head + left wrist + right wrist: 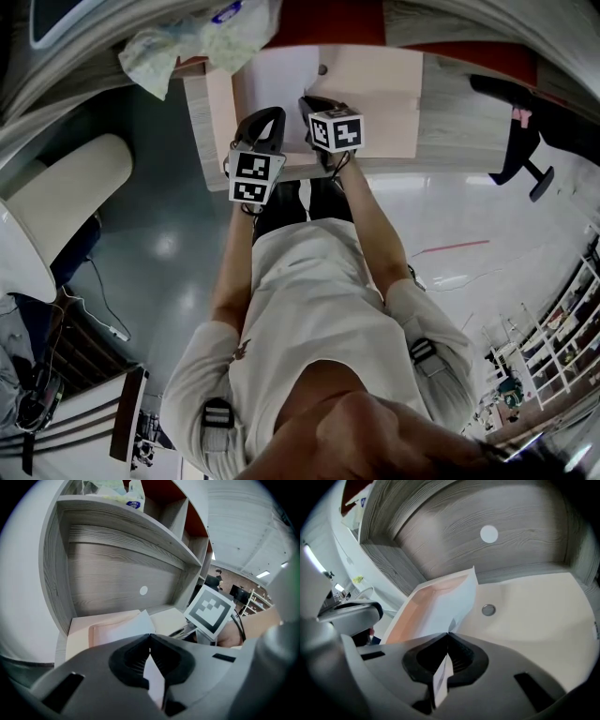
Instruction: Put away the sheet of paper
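Note:
A white sheet of paper (275, 82) stands over the left half of an open beige-pink folder (386, 105) on a grey wooden shelf desk. My left gripper (271, 114) is shut on the sheet's near edge. In the left gripper view the paper (125, 629) runs between the closed jaws of that gripper (150, 637). My right gripper (308, 100) is shut on the same edge, just to the right. In the right gripper view the sheet (451, 605) rises from my right gripper (448, 634) and leans over the folder (534, 606), whose round snap (488, 610) shows beside it.
The alcove's grey back panel (112, 573) with a white dot (489, 533) closes off the far side. A crumpled plastic bag (192, 42) lies on the shelf above. A black chair (517, 127) stands at the right and a white rounded seat (56, 202) at the left.

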The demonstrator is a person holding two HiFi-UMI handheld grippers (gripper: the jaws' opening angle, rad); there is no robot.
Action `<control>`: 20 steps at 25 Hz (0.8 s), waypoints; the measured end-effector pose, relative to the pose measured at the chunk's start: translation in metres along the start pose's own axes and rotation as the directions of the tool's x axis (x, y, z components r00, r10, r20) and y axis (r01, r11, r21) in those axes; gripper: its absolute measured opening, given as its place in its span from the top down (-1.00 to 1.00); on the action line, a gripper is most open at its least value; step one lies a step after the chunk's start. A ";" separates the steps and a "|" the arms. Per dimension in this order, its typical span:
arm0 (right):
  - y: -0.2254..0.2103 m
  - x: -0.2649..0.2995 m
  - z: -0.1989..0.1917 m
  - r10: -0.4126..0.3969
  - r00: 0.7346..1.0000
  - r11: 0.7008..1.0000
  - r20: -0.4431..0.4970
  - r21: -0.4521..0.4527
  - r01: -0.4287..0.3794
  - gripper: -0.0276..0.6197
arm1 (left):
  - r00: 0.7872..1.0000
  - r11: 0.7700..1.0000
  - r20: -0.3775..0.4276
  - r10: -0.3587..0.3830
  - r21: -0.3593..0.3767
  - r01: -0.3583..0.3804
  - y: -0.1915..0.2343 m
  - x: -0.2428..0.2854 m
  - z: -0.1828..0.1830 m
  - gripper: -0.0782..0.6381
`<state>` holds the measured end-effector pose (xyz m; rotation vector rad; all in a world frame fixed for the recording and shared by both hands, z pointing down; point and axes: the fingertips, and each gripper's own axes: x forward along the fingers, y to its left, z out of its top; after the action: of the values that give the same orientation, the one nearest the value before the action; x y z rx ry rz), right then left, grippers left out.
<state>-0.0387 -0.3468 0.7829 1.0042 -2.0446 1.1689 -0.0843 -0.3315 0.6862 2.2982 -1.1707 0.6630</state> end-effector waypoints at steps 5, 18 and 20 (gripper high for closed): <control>-0.015 0.002 -0.014 -0.078 0.996 0.996 -0.043 -0.057 0.076 0.85 | 1.000 1.000 -0.003 -0.014 0.010 0.014 -0.005 0.000 0.000 0.73; -0.014 -0.005 -0.024 -0.109 0.993 0.982 -0.054 -0.162 0.099 0.37 | 0.999 0.999 0.000 -0.033 0.031 0.033 -0.012 -0.001 0.005 0.73; -0.015 -0.011 -0.024 -0.120 0.992 0.977 -0.041 -0.181 0.111 0.33 | 0.999 0.999 0.001 -0.036 0.035 0.036 -0.014 -0.001 0.007 0.73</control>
<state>-0.0180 -0.3268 0.7922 0.9804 -1.9827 0.9247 -0.0721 -0.3277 0.6777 2.3440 -1.1242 0.6733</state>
